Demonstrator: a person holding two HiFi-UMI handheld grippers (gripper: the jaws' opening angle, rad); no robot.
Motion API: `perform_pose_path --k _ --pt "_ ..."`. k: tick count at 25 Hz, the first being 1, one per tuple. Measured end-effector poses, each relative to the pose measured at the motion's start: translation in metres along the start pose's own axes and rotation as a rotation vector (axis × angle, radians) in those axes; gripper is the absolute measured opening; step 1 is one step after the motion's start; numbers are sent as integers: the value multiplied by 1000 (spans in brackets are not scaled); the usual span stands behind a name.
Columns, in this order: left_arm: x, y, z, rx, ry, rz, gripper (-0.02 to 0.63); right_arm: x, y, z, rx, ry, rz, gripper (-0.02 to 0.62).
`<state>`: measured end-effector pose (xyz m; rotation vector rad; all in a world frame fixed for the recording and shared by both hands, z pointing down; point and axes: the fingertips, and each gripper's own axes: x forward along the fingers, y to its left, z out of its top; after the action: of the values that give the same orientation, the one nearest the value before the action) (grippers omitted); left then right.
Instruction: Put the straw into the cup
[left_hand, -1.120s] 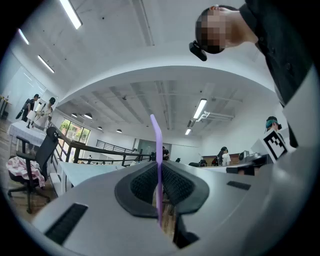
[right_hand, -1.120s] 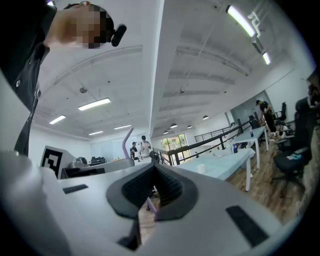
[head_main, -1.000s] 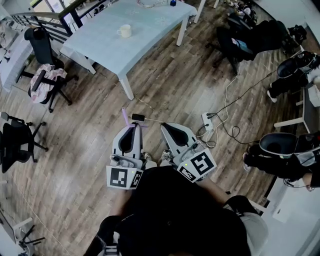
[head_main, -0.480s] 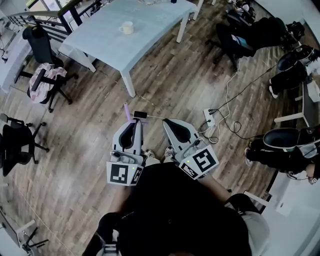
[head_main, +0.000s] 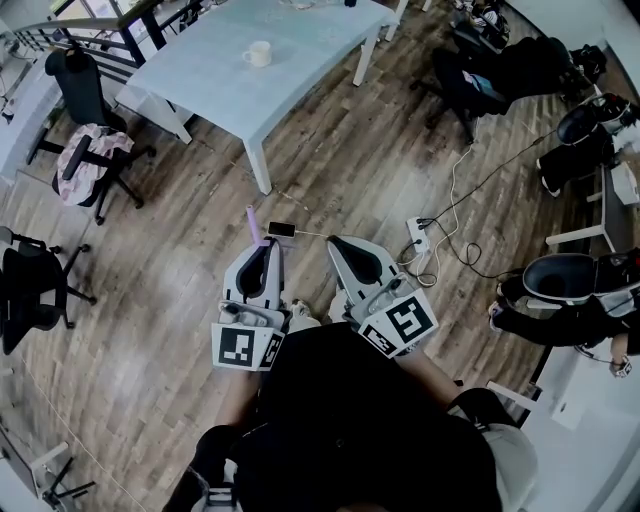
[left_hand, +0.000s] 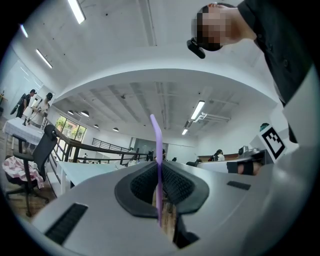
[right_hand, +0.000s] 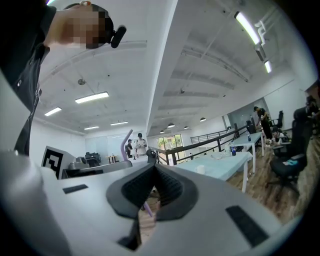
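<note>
Left gripper (head_main: 262, 255): my jaws pinched shut on the purple straw (head_main: 253, 224), its bent top poking past the tips | straw: light, thin, easily crushed, I'd judge; hold gently on the stem | cup (head_main: 258, 53): well ahead on the pale table (head_main: 300, 60) | right gripper (head_main: 342, 245): jaws together, nothing held.

1. Two grippers: left hand-held gripper (head_main: 265, 250), right hand-held gripper (head_main: 339, 245).
2. One purple straw (head_main: 253, 224).
3. One white cup (head_main: 258, 53).
4. One light blue bench (head_main: 300, 50).
5. One phone (head_main: 281, 230) on the floor.
6. One power strip (head_main: 418, 236).
7. Two black chairs on the left side (head_main: 80, 85) (head_main: 30, 290).
</note>
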<state>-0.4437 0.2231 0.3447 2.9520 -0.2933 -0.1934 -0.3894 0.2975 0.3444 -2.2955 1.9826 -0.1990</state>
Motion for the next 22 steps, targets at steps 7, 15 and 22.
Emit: perform_pose_path --k 7,15,22 --pt "25 7 -3 -6 15 10 31 11 -27 -1 40 12 -8 8" --pt "84 8 -11 -5 17 66 32 27 -93 8 64 0 6 8" --pt "159 -13 -15 3 -1 84 32 37 -166 22 73 -3 50 8"
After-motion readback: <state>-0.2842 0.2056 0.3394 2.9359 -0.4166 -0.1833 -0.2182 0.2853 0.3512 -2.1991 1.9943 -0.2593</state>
